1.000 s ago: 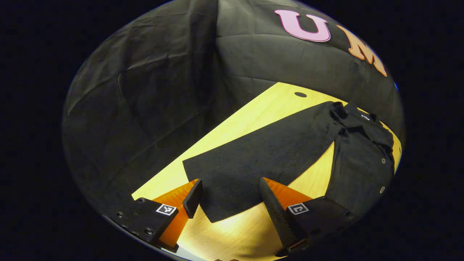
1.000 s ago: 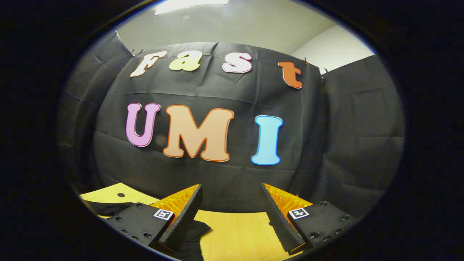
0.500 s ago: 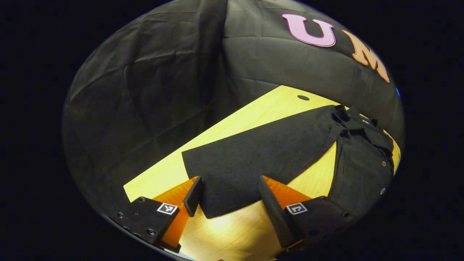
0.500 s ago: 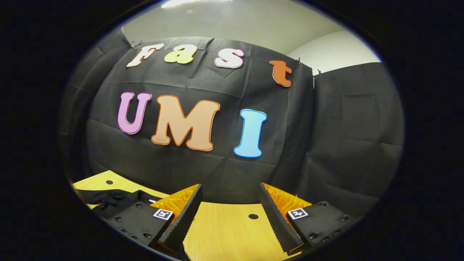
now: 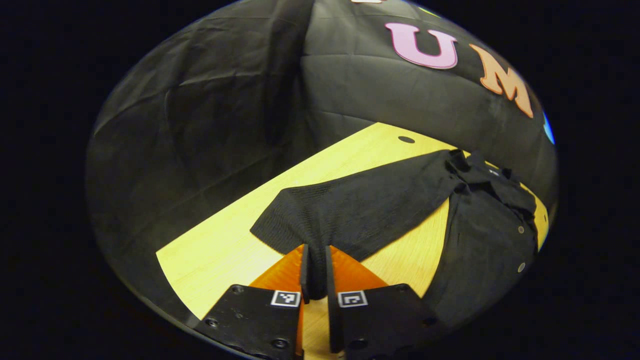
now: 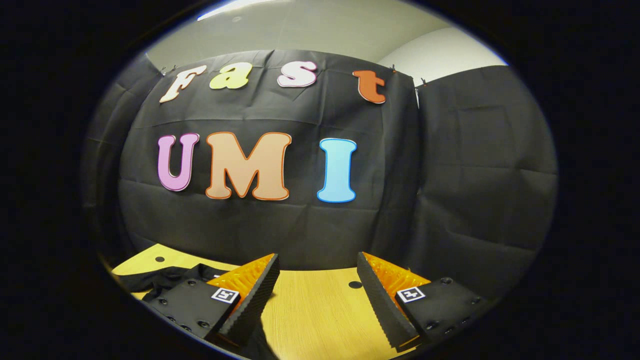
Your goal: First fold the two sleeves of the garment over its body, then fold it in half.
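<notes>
Left gripper view: the left gripper [image 5: 315,272] has its fingers pinched together on the cuff end of the sleeve [image 5: 360,210], which bunches up there. The sleeve runs long from the gripper up and right to the dark garment [image 5: 487,235] on the bench [image 5: 215,250]; the garment's far side is cut off at the edge.

Right gripper view: the right gripper [image 6: 315,295] is held apart over bare bench, the garment's collar end low at the left, partly hidden behind a finger.

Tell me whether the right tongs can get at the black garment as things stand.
Probably yes: the right tongs stand open over bare wooden table, and the black knitted garment lies just beside them, nothing between.
</notes>
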`<state>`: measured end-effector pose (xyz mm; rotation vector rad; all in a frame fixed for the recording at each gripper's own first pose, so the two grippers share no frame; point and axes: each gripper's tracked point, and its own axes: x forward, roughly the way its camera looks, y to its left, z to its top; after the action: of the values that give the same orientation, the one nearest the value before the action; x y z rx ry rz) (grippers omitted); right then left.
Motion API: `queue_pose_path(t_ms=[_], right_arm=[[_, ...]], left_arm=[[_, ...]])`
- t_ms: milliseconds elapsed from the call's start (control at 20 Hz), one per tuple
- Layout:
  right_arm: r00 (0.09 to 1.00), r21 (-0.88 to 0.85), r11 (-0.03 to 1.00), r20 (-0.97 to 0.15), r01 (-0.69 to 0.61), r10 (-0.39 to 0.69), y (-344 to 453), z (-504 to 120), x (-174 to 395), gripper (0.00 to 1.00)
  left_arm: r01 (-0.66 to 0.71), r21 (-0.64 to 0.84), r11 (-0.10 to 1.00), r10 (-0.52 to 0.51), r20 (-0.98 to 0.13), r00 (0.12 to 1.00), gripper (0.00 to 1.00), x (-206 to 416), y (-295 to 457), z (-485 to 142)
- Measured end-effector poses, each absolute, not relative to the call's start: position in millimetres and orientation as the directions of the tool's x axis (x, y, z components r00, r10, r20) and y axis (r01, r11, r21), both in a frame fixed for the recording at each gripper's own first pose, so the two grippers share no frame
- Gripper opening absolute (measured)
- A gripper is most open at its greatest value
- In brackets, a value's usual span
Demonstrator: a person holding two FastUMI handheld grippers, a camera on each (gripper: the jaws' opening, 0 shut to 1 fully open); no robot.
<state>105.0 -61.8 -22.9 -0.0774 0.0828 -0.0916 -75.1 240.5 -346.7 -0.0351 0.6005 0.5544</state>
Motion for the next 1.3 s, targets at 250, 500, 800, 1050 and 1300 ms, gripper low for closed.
queue_pose_path(t_ms=[250,500,800,1050,1300], right_arm=[[0.987,-0.089,0.987,-0.07,0.135,-0.141,-80,-18,92,0.99],[0.981,-0.096,0.98,-0.069,0.174,-0.181,-96,-16,78,0.96],[0.969,-0.095,0.97,-0.082,0.224,-0.232,-119,-21,64,0.99],[0.957,-0.091,0.962,-0.121,0.256,-0.265,-137,-37,51,0.96],[0.944,-0.063,0.953,-0.134,0.296,-0.302,-160,-46,35,1.0]], left_arm=[[-0.55,-0.067,0.833,0.423,-0.563,0.71,0.0,-77,247,-345],[-0.535,-0.089,0.84,0.405,-0.553,0.728,0.0,-75,243,-328],[-0.441,-0.148,0.885,0.341,-0.438,0.832,0.0,-32,224,-258],[-0.299,-0.162,0.94,0.238,-0.314,0.919,0.0,41,190,-189],[-0.103,-0.168,0.98,0.06,-0.243,0.968,0.0,123,114,-139]])
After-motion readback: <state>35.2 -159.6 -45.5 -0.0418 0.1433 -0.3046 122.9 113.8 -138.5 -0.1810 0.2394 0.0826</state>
